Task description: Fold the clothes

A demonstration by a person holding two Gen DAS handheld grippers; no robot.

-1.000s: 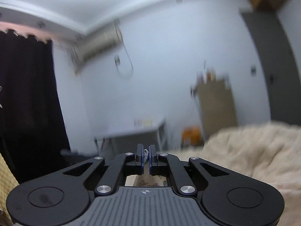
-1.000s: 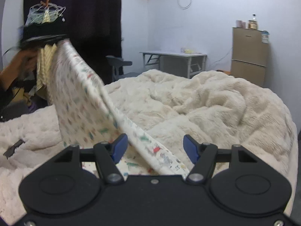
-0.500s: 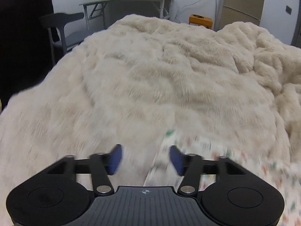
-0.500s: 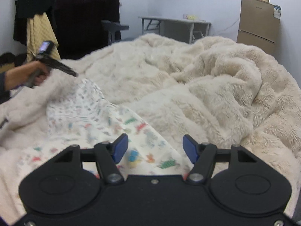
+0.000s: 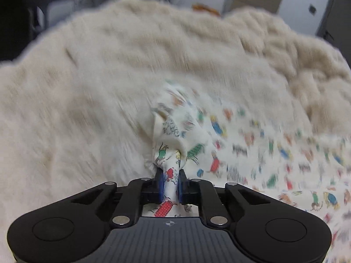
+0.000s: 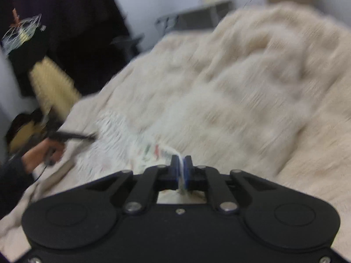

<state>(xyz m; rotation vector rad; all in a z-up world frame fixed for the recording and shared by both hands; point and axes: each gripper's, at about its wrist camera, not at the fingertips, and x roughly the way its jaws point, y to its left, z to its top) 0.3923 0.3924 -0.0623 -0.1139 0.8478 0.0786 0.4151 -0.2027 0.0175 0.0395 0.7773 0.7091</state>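
Cream fleece blanket (image 5: pixel 109 76) covers the bed. Left tool (image 5: pixel 170 183), jaws closing, pinches the printed garment (image 5: pixel 252 144); right tool (image 6: pixel 181 172) is clamped on its edge. Soft, light cloth on the blanket: hold corners.

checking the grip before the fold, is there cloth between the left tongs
Yes, a bunched fold of the printed cloth sits between the blue pads of the left tongs, whose jaws are closing on it.

Both wrist views look closely down onto the blanket (image 5: pixel 109 76).
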